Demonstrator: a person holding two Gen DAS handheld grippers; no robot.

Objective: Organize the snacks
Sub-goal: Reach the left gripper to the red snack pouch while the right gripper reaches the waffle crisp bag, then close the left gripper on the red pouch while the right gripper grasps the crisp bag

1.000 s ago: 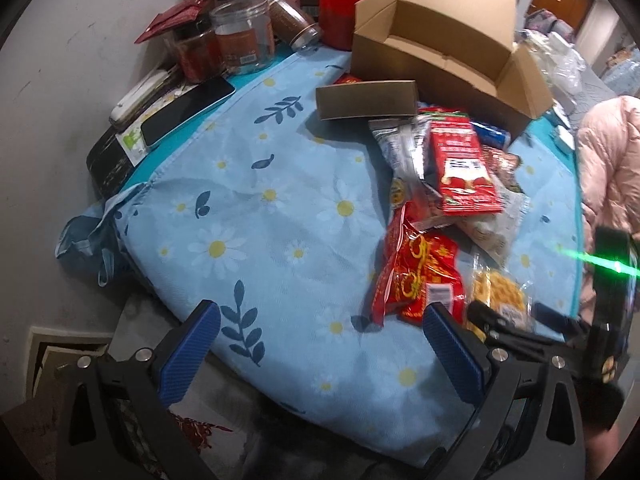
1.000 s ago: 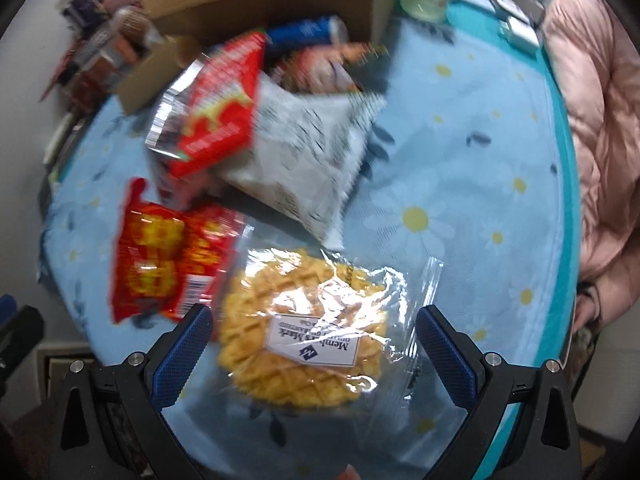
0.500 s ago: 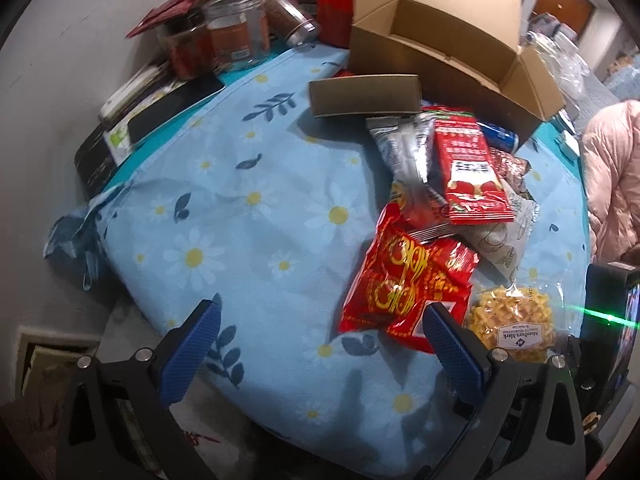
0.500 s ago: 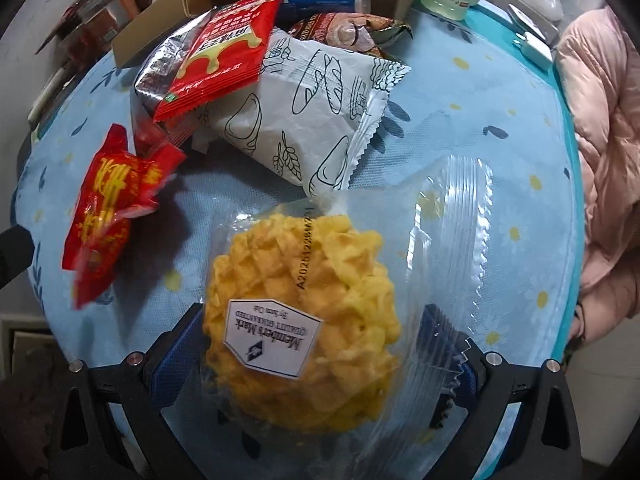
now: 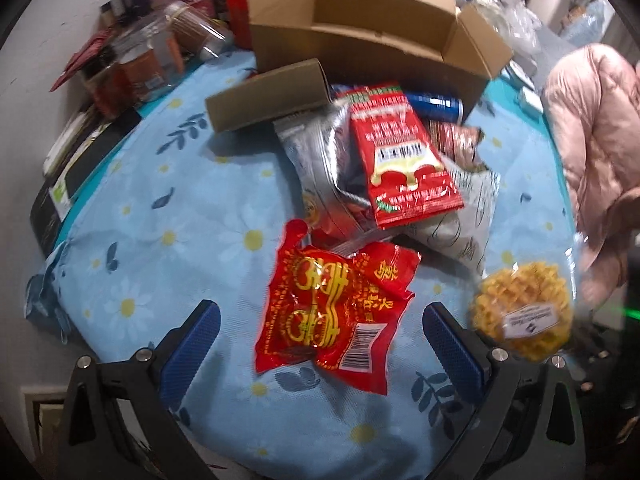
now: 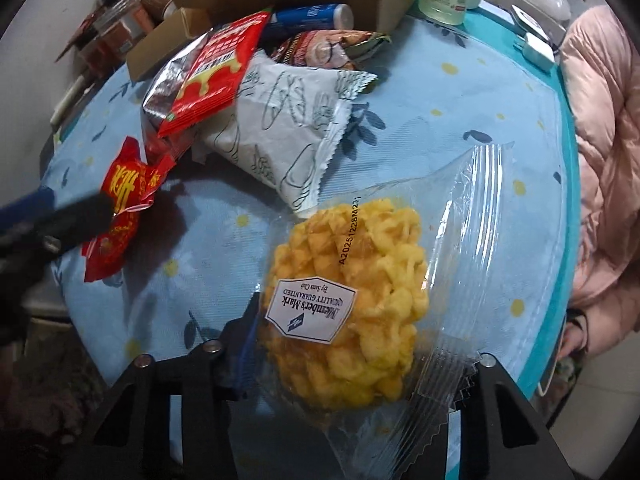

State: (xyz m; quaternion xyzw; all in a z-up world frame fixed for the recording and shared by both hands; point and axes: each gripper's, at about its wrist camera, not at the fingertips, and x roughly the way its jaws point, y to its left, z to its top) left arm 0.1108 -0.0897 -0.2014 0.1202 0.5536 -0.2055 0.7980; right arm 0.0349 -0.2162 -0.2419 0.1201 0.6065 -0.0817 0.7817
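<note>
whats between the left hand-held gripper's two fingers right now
In the left wrist view, the red and gold snack packet lies flat on the daisy tablecloth between the left hand-held gripper's open blue pads, touching neither.

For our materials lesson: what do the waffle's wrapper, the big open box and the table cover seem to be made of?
Waffle wrapper: clear glossy plastic film; contents visible, crimped edge.
Box: brown matte corrugated cardboard, judging by its folded flaps.
Table cover: probably woven fabric, matte daisy print, soft folds.
</note>
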